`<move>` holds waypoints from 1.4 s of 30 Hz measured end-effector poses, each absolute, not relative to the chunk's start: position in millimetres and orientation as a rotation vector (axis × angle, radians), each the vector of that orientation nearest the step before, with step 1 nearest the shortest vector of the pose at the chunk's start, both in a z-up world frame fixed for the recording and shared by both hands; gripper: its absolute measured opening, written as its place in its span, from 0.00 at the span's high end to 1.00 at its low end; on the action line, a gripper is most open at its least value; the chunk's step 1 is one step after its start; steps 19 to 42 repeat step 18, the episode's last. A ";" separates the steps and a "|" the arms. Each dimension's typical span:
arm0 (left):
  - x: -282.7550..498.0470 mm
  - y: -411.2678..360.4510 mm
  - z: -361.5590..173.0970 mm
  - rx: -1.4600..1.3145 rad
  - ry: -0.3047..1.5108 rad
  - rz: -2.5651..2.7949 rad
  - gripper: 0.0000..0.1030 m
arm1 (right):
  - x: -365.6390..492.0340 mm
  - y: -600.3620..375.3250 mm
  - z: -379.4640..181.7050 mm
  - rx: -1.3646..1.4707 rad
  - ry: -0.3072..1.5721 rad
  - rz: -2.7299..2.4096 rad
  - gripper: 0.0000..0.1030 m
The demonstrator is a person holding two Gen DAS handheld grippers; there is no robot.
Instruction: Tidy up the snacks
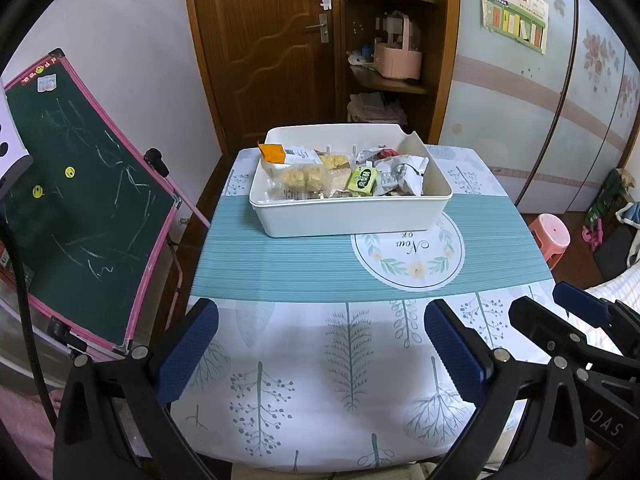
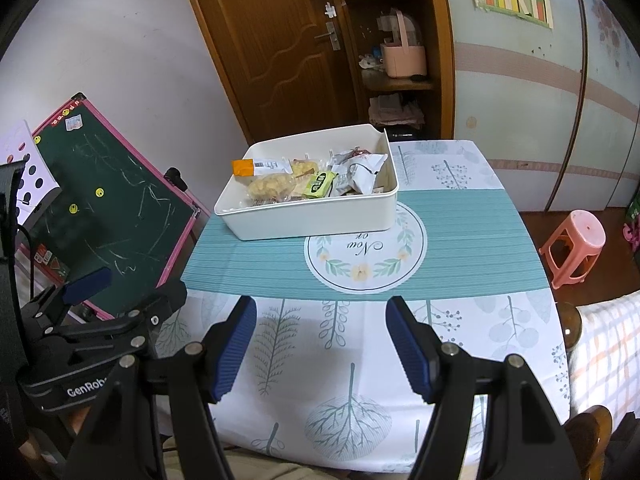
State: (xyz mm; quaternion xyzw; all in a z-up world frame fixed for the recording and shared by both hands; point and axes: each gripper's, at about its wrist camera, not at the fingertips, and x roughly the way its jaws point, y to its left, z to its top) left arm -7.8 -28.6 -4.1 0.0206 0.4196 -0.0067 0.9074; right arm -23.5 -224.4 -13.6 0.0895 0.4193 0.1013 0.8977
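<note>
Several wrapped snacks (image 1: 340, 176) lie heaped in the white bin (image 1: 352, 216) at the frame's centre, on the tablecloth (image 1: 320, 360). Both the left gripper (image 1: 320, 356) and right gripper (image 2: 322, 348) hover low in frame, jaws wide, holding nothing. The packets look light, crinkly and slippery; I'd pinch a sealed edge, gently, since the contents seem crushable.

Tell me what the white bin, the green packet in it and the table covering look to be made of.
White bin: likely moulded plastic, matte, with smooth rounded corners. Green packet: seemingly glossy printed film that catches the light. Table covering: probably printed fabric or vinyl; the teal band looks finely ribbed.
</note>
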 end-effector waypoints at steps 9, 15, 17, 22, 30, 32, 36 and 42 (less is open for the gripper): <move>-12.3 -27.4 -13.2 0.042 0.877 -0.016 0.01 | -25.0 -223.4 -17.0 0.193 0.873 0.211 0.34; -11.3 -29.5 -14.4 0.042 0.890 -0.017 0.01 | -25.8 -222.6 -19.9 0.197 0.877 0.210 0.34; -11.7 -30.0 -14.4 0.043 0.891 -0.016 0.01 | -25.5 -222.5 -21.1 0.201 0.880 0.209 0.34; -12.3 -29.7 -14.7 0.043 0.891 -0.016 0.01 | -25.3 -222.6 -21.1 0.201 0.879 0.209 0.34; -12.3 -29.7 -14.7 0.043 0.891 -0.016 0.01 | -25.3 -222.6 -21.1 0.201 0.879 0.209 0.34; -12.3 -29.7 -14.7 0.043 0.891 -0.016 0.01 | -25.3 -222.6 -21.1 0.201 0.879 0.209 0.34; -12.3 -29.7 -14.7 0.043 0.891 -0.016 0.01 | -25.3 -222.6 -21.1 0.201 0.879 0.209 0.34; -12.3 -29.7 -14.7 0.043 0.891 -0.016 0.01 | -25.3 -222.6 -21.1 0.201 0.879 0.209 0.34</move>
